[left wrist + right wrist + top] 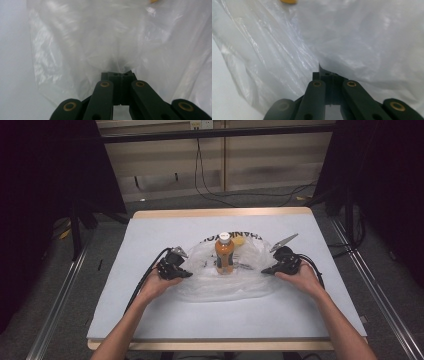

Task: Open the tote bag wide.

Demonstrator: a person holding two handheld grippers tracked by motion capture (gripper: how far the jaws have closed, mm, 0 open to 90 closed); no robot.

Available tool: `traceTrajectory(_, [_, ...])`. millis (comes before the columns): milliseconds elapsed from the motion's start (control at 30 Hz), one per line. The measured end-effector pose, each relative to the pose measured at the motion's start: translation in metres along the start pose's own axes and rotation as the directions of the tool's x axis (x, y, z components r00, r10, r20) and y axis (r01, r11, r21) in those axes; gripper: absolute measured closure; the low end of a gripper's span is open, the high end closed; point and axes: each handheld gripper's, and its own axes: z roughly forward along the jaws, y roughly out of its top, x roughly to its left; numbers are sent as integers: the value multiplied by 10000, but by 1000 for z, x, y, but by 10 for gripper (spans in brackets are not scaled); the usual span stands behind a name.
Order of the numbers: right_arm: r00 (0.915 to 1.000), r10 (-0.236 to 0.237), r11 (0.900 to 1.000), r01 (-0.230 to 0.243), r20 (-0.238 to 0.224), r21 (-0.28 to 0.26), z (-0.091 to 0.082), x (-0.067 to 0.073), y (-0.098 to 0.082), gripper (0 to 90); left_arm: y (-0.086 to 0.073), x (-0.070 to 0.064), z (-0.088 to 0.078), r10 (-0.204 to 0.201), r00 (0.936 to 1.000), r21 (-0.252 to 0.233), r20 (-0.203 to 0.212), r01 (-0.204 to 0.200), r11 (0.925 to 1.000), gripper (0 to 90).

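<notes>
Left gripper had its jaws pressed together at the left edge of the plastic bag, film bunched at the tips; whether any was pinched, hard to say. Right gripper, jaws likewise together, sat at the bag's right edge, a fold draped over its tips. Step looked like taking hold of both sides of the bag. Next move likely called for a firm pinch each side without toppling the bottle. Bag was clear, crinkled, with black lettering, spread mid-table; the orange, white-capped bottle stood upright on it, between the grippers.
</notes>
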Motion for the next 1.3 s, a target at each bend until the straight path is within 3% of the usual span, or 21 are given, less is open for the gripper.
traceTrajectory(67, [10000,55,9999,-56,70,95,-4,0,-4,900,-2,4,-4,438,9989,332,-156,-433,9985,900])
traceTrajectory(167, [9998,143,9998,-145,163,162,-7,-1,-6,900,-3,2,-3,18,9999,23,-120,-17,10000,900])
traceTrajectory(200, [9997,107,9998,-112,235,193,-7,-1,-5,900,-2,7,-5,487,9988,387,-8,-486,9981,900])
traceTrajectory(233, [9996,84,9998,-89,272,169,-6,-1,-5,900,-3,6,-4,396,9992,201,-5,-396,9990,900])
traceTrajectory(267, [9997,70,9999,-73,242,128,-6,-1,-5,900,-3,3,-1,-62,10000,-164,-5,62,9998,900])
traceTrajectory(300, [9997,103,9999,-103,225,15,-5,-2,-4,900,-2,8,-4,459,9989,290,103,-461,9985,900])
traceTrajectory(333, [9998,110,9999,-108,175,-113,-3,-3,-4,900,-1,6,-1,144,9998,39,118,-145,9999,900])
traceTrajectory(367, [9997,218,9996,-215,130,-186,-2,-4,-3,900,0,7,-1,434,9990,157,66,-435,9989,900])
traceTrajectory(400, [9996,254,9993,-251,106,-267,0,-5,-2,900,2,2,3,3,10000,-266,1,-3,9996,900])
traceTrajectory(467, [9994,263,9990,-255,215,-370,2,-5,2,900,5,3,3,571,9983,107,87,-572,9983,900])
traceTrajectory(500, [9994,263,9990,-255,215,-370,2,-5,2,900,5,3,3,571,9983,107,87,-572,9983,900])
traceTrajectory(567, [9993,303,9987,-294,217,-412,6,-4,5,900,5,1,6,190,9998,-261,78,-188,9995,900])
traceTrajectory(600, [9992,263,9984,-248,295,-503,7,-4,6,900,6,3,6,456,9989,-129,113,-455,9989,900])
traceTrajectory(667, [9988,228,9975,-199,428,-677,10,-3,8,900,6,2,8,167,9998,-425,88,-163,9990,900])
traceTrajectory(700, [9986,242,9965,-204,461,-812,11,-2,9,900,6,4,7,380,9992,-265,87,-378,9989,900])
traceTrajectory(733, [9983,232,9964,-188,534,-829,11,-2,9,900,5,3,9,37,10000,-550,29,-36,9985,900])
traceTrajectory(933, [9984,291,9895,-220,477,-1430,8,3,4,900,2,1,6,-68,9999,-1254,143,85,9921,900])
traceTrajectory(1033, [9989,337,9764,-259,325,-2144,0,8,2,900,1,-2,-3,-110,9995,-2059,307,171,9784,854])
traceTrajectory(1100, [9993,212,9591,-116,310,-2827,-10,14,1,895,1,-6,-12,-132,9984,-2542,556,269,9668,766])
traceTrajectory(1200, [9982,292,9455,-105,526,-3255,-16,19,0,845,1,-10,-18,-30,9992,-2732,386,135,9619,731])
traceTrajectory(1300, [9977,286,9171,-19,612,-3986,-27,29,-5,646,-2,-17,-26,128,9995,-3118,288,-32,9502,602])
